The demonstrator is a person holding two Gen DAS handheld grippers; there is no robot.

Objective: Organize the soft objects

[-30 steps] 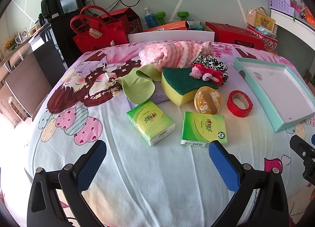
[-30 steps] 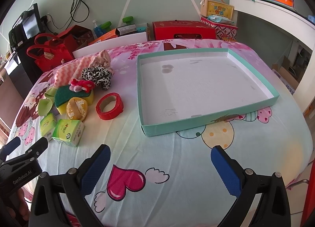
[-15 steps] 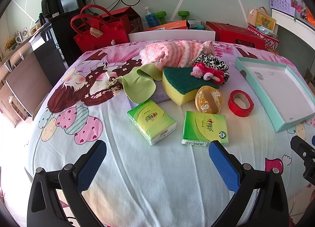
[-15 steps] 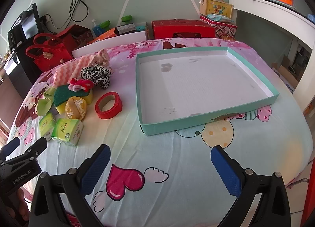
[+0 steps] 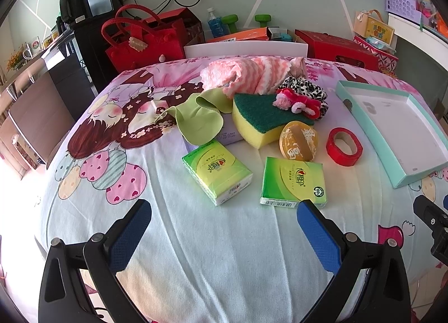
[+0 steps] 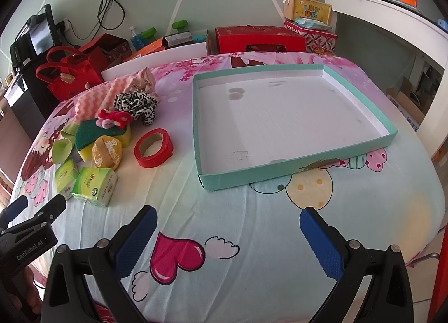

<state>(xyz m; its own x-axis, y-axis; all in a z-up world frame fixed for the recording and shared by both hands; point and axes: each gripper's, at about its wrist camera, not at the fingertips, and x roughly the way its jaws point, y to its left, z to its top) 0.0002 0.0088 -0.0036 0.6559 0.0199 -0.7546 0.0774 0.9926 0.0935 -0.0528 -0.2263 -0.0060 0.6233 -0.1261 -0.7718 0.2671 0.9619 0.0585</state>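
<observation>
Change: I see almost none against half a second ago; the left wrist view has only crept a touch nearer the pile, and nothing on the tabletop has shifted.
Left gripper: I hold it wide and empty, low over the sheet, with the right-hand tissue pack just beyond its right finger at 1 o'clock.
Right gripper: also wide, holding nothing, facing the teal tray at 12 o'clock.
Soft objects: all clustered together, the second tissue pack at 12 o'clock in the left view, the sponge behind it, scrunchies resting on the sponge, and the pink cloth farthest back.
Tray: bare inside, well apart from the pile, at 2 o'clock in the left view.
Meaning: I judge no item sorted yet; a first pick of a tissue pack looks closest.
</observation>
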